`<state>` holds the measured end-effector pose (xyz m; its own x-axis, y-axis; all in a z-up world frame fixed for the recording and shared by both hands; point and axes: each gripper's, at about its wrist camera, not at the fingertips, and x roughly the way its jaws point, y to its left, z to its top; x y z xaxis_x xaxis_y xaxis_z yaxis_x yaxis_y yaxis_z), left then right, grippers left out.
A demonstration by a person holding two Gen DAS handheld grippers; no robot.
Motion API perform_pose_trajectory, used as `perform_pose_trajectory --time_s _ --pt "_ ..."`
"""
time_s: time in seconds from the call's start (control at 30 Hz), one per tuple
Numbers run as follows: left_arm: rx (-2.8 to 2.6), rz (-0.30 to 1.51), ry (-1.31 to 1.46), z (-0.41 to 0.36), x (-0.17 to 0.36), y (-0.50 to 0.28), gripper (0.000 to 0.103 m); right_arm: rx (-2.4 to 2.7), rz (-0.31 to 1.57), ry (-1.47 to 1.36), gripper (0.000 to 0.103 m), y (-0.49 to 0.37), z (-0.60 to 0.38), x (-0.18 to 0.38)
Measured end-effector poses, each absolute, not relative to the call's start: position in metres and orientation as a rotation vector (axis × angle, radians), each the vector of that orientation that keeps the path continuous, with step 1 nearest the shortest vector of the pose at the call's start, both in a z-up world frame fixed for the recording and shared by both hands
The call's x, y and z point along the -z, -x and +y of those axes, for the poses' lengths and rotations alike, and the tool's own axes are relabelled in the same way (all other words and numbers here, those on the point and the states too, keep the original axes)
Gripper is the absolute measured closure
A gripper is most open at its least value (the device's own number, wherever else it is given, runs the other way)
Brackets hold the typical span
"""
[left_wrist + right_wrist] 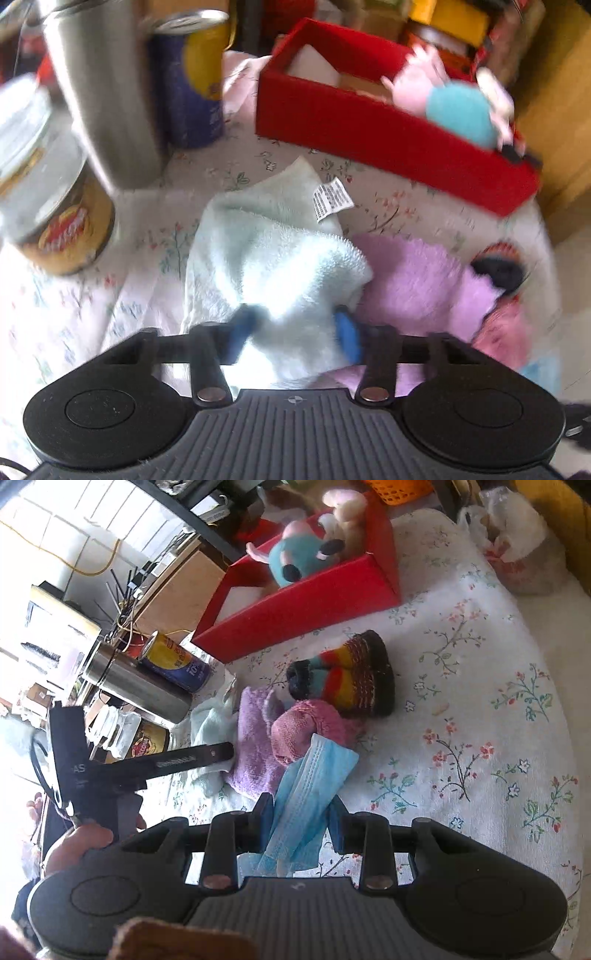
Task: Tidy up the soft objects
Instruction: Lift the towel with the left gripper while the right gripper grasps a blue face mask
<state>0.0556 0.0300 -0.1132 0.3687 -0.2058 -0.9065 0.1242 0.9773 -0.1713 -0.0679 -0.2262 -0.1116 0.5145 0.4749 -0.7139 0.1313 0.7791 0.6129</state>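
The left claw (295, 332) is seen clamped on a pale mint terry towel (273, 258), whose fluffy pile bulges between the blue fingers (347, 332); a white care label (331, 198) is shown only in the left wrist view. Just beside the towel, touching it, a lilac fleecy cloth (417, 280) is spread on the floral tablecloth (388, 206) covering the table. In the right wrist view the right claw (301, 821) is closed on a pleated blue face mask (310, 786), which lies against a pink knitted piece (306, 727). Only there are the striped, woolly slippers (351, 675) shown whole. A rectangular red box (369, 122) holding a plush toy with a teal body (458, 110) stands behind the cloths. A steel flask (99, 88), a blue-and-yellow can (199, 81) and a glass jar (48, 177) are grouped at the left.
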Motion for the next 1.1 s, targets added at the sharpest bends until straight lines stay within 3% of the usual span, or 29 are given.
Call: perform_pose_trajectory --time_s 0.03,0.13,0.43,0.67,0.77,0.83,0.87,1.0,1.07,1.1 --pt "0.218 1.174 0.109 0.034 0.110 -0.054 0.078 -0.228 1.025 -0.678 0.099 0.067 -0.227 0.111" --pt "0.244 1.172 0.183 0.045 0.100 -0.050 0.089 -0.242 1.013 -0.681 0.099 0.067 -0.225 0.107" --pt "0.329 1.114 0.389 0.074 0.065 -0.039 0.097 -0.262 0.963 -0.710 0.099 0.065 -0.220 0.092" --pt "0.393 1.027 0.454 0.079 0.033 -0.033 0.097 -0.278 0.914 -0.732 0.099 0.061 -0.219 0.080" --pt "0.321 1.006 0.298 0.062 0.033 -0.032 0.080 -0.264 0.909 -0.739 0.099 0.061 -0.222 0.080" --pt "0.290 1.036 0.271 0.050 0.052 -0.041 0.035 -0.259 0.915 -0.747 0.099 0.060 -0.222 0.082" --pt "0.278 1.062 0.264 0.045 0.061 -0.043 0.029 -0.260 0.918 -0.748 0.099 0.060 -0.221 0.083" --pt "0.193 1.156 0.116 0.019 0.096 -0.048 0.024 -0.277 0.924 -0.739 0.099 0.060 -0.219 0.083" --pt "0.143 1.172 0.076 0.020 0.107 -0.043 0.041 -0.275 0.926 -0.741 0.099 0.061 -0.222 0.085" --pt "0.162 1.184 0.116 0.024 0.108 -0.043 0.061 -0.272 0.930 -0.743 0.099 0.062 -0.224 0.086"
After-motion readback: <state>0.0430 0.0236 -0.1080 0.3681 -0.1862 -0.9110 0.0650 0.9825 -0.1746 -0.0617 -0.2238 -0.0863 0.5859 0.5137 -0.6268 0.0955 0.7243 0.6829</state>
